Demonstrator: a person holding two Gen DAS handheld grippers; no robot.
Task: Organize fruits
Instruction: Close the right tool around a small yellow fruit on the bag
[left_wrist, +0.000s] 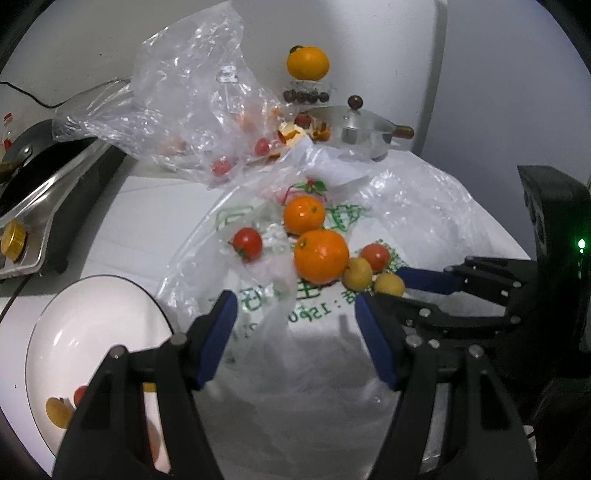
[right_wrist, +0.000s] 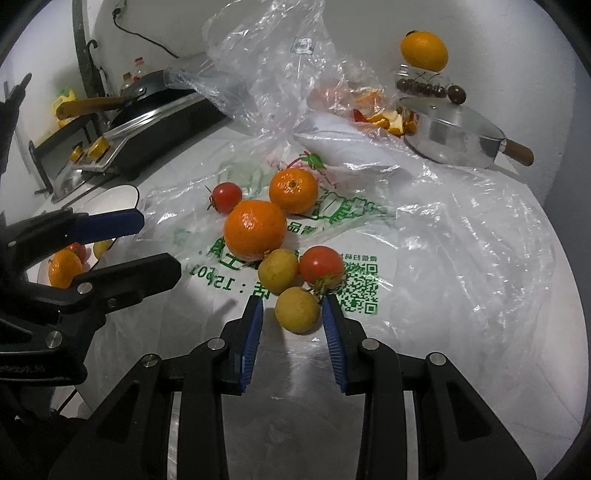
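Fingers (right_wrist: 291, 306) flanking yellow fruit (right_wrist: 297, 309)

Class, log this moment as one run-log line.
left gripper: open, empty | right gripper: open around yellow fruit | plate: some fruit | bag: fruit left

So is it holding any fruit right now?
Not yet. The left gripper is open and empty. The right gripper has its fingers either side of a small yellow fruit, with a gap showing.

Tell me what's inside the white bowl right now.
The white bowl holds an orange, a small tomato and a yellow fruit; the left gripper covers the rest.
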